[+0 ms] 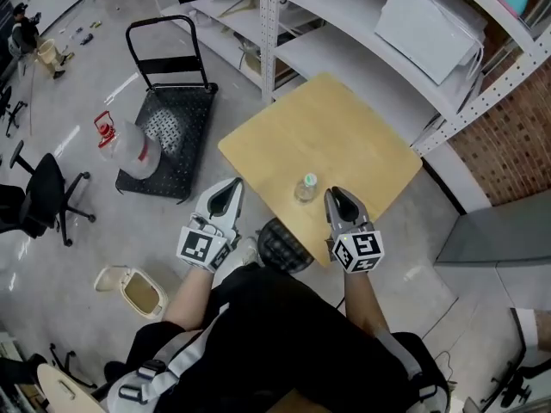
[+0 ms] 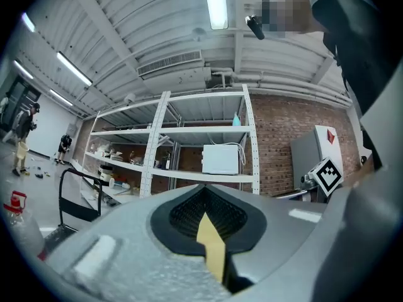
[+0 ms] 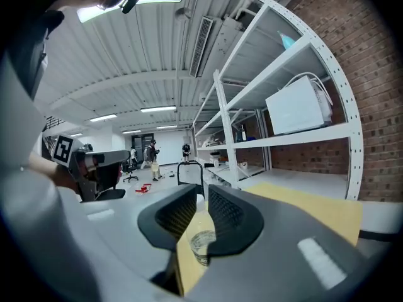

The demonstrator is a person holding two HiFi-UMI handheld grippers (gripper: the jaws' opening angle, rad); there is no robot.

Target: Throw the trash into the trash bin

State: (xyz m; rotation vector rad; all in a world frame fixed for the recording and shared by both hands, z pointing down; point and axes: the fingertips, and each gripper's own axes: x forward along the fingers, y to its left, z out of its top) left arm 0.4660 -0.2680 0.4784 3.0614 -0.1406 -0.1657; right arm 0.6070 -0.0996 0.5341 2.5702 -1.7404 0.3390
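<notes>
A small crumpled clear bottle with a green cap [image 1: 306, 187] stands near the front edge of the wooden table [image 1: 344, 127]. My right gripper [image 1: 338, 200] is just right of it with its jaws a narrow gap apart and nothing between them. In the right gripper view the bottle [image 3: 203, 244] shows through that gap, a little ahead of the right gripper [image 3: 203, 195]. My left gripper [image 1: 229, 194] is off the table's left edge, shut and empty; in its own view the left gripper [image 2: 204, 192] points level at the shelving. A black mesh trash bin [image 1: 281, 246] stands on the floor between the two grippers.
Metal shelving [image 1: 344, 50] with a white box [image 1: 426, 24] runs behind the table. To the left are a black platform cart [image 1: 172, 127], a clear jug with a red handle [image 1: 129, 147] and an office chair [image 1: 39, 192]. A pale lidded container [image 1: 133, 289] lies on the floor.
</notes>
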